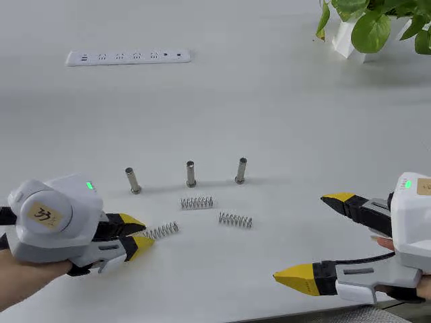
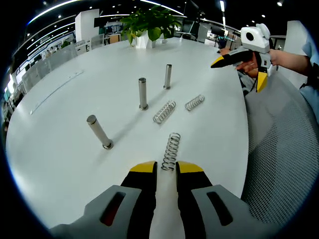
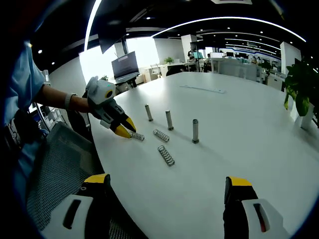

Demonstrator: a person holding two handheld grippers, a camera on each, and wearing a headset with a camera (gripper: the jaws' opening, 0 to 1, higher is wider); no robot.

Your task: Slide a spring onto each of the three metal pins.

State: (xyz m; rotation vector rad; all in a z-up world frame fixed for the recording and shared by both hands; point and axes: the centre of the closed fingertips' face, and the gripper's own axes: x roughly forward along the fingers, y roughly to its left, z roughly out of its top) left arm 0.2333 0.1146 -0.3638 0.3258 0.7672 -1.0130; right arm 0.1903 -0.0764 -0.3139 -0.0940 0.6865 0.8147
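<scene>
Three upright metal pins stand in a row: left pin (image 1: 133,180), middle pin (image 1: 191,173), right pin (image 1: 241,170). All three are bare. In front of them lie three springs: one (image 1: 196,202), one (image 1: 236,219) and the nearest one (image 1: 163,231). My left gripper (image 1: 147,233) (image 2: 167,167) has its jaws drawn in to a narrow gap, with the near end of that nearest spring (image 2: 171,148) between the yellow tips. The spring still rests on the table. My right gripper (image 1: 304,237) (image 3: 167,181) stands wide open at the right, holding nothing, well clear of the springs.
A white power strip (image 1: 128,57) lies at the far left of the white table (image 1: 269,101). A potted plant (image 1: 367,27) stands at the far right corner. A mesh chair (image 2: 279,149) sits by the near table edge.
</scene>
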